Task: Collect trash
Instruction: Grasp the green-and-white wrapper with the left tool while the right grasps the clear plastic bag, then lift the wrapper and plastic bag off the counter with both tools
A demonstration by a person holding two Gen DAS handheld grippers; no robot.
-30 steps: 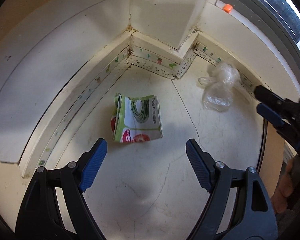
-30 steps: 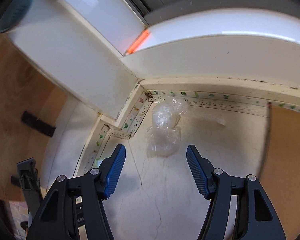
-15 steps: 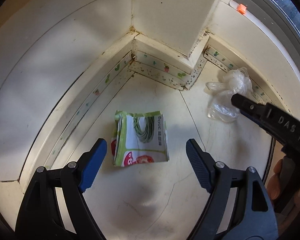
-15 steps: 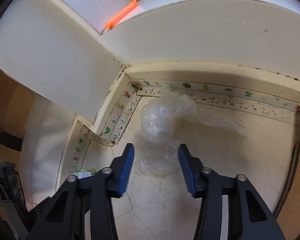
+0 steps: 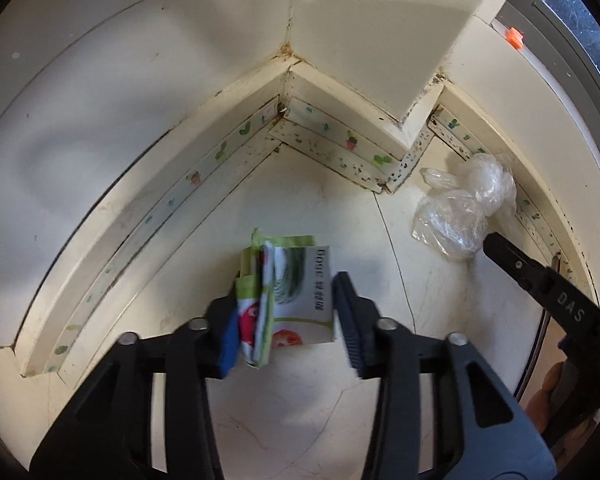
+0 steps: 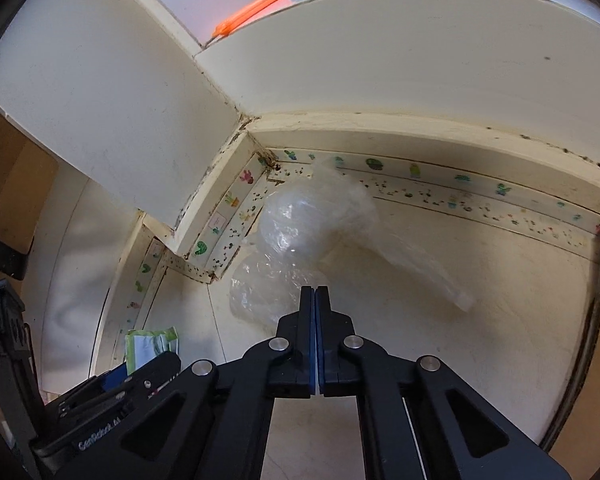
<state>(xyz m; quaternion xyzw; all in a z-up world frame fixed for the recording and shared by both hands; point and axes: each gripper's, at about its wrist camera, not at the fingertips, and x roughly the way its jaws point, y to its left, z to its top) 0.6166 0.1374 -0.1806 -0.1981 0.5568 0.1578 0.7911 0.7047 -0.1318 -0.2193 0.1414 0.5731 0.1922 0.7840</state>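
Observation:
A folded green and white snack wrapper [image 5: 300, 276] lies on the cream floor near a wall corner. My left gripper [image 5: 285, 300] points down over it. Its jaws are closing, and the wrapper buckles upright between the two pads, which press on its sides. To the right, against the skirting, lies a crumpled clear plastic bag [image 5: 460, 208]. The right wrist view shows the bag [image 6: 300, 220] close up, with my right gripper [image 6: 315, 292] shut and its tips pinching the bag's near edge. The wrapper [image 6: 150, 342] shows at that view's lower left.
Skirting with cactus-print tape [image 5: 352, 142] runs around a jutting wall column [image 5: 380, 40]. An orange clip [image 6: 252, 14] sits on the window ledge above. Wooden flooring [image 6: 580, 380] begins past the tile's right edge. A person's hand [image 5: 548, 400] holds the right gripper.
Both grippers came down toward the floor. The left jaws closed from wide open onto the wrapper, folding it upright. The right jaws closed fully at the plastic bag's edge.

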